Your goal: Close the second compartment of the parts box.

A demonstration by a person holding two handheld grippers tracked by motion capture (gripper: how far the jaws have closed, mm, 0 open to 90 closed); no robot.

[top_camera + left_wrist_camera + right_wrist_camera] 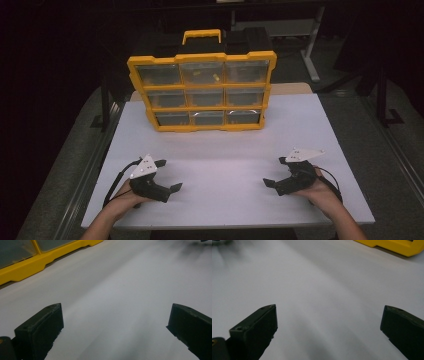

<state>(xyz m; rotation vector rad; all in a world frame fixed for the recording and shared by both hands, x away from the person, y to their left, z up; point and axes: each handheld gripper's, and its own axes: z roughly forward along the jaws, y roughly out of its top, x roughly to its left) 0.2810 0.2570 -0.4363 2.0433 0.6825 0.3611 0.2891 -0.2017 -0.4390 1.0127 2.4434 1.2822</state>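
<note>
High view, yellow organizer (201, 93) upright, small yellow piece (216, 77) inside top-middle drawer

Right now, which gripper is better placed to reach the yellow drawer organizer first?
Left, narrowly: the left gripper sits nearer the organizer, which stands left of centre. The right gripper is farther off. Both are open and empty.

Yellow drawer cabinet (201, 92) stood upright at the far end of the white surface (225, 150). Left gripper (168, 175) and right gripper (275, 171) rested near the front, jaws apart, well apart from it.
</note>
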